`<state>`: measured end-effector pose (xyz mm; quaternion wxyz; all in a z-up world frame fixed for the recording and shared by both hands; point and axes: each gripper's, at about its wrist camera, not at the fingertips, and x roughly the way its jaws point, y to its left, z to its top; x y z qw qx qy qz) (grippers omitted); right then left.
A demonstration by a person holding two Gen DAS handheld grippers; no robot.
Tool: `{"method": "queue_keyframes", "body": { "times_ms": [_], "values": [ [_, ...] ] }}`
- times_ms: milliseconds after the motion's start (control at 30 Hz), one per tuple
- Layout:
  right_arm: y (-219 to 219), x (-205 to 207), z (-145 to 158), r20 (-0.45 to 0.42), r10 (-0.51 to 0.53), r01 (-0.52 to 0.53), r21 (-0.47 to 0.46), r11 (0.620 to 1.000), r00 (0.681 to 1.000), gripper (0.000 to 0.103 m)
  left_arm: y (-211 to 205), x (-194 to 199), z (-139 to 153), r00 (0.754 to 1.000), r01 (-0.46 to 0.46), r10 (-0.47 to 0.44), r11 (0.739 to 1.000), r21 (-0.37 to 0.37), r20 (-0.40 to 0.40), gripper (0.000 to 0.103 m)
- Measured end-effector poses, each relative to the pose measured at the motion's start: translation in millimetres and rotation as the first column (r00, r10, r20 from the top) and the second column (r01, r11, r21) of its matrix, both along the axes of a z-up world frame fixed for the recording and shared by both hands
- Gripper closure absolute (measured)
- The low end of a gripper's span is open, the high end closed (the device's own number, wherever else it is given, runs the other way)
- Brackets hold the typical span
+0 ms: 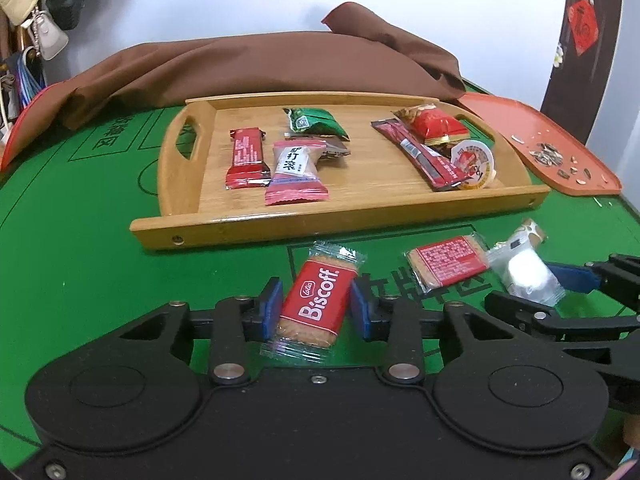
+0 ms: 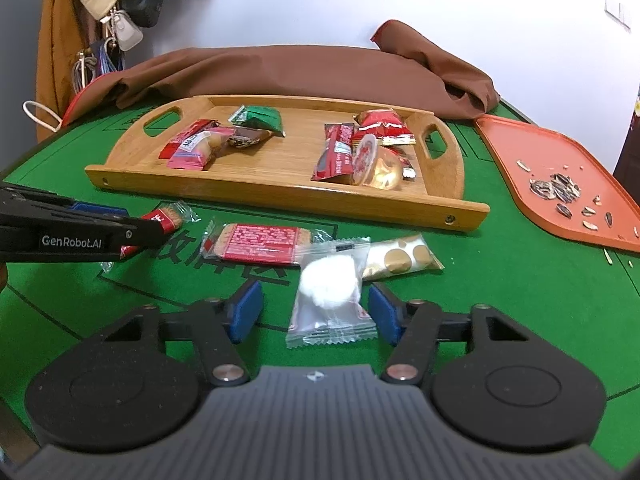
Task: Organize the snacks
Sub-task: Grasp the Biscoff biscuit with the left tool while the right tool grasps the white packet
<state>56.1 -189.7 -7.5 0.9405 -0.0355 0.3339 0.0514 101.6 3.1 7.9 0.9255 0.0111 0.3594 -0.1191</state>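
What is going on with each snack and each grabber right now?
Left gripper: jaws open around the Biscoff biscuit, not clamped.
Biscoff biscuit: sealed, lying on the green table.
Right gripper: jaws open around the white candy.
White candy: wrapped, on the table.
Red biscuit pack: sealed, face down on the table.
Gold-dotted packet: on the table.
Wooden tray: holds several wrapped snacks.
Orange tray: scattered with sunflower seeds.

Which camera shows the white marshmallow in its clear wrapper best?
The right wrist view: the white marshmallow in its clear wrapper lies whole between the open right gripper fingers. The left wrist view shows it at the edge, smaller.
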Motion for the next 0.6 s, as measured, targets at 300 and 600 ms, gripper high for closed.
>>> {"method": "queue_keyframes", "body": {
  "times_ms": [300, 600],
  "values": [
    [5, 1, 6, -0.023, 0.032, -0.032, 0.005, 0.999, 0.999, 0.064, 2, -15, 11, 0.999, -0.024, 0.024, 1.000, 0.000, 0.040, 0.069],
    [3, -3, 20, -0.013, 0.054, -0.053, 0.038, 0.998, 0.998, 0.068, 12, -20, 23, 0.997, -0.037, 0.038, 0.999, -0.030, 0.067, 0.069]
  ]
}}
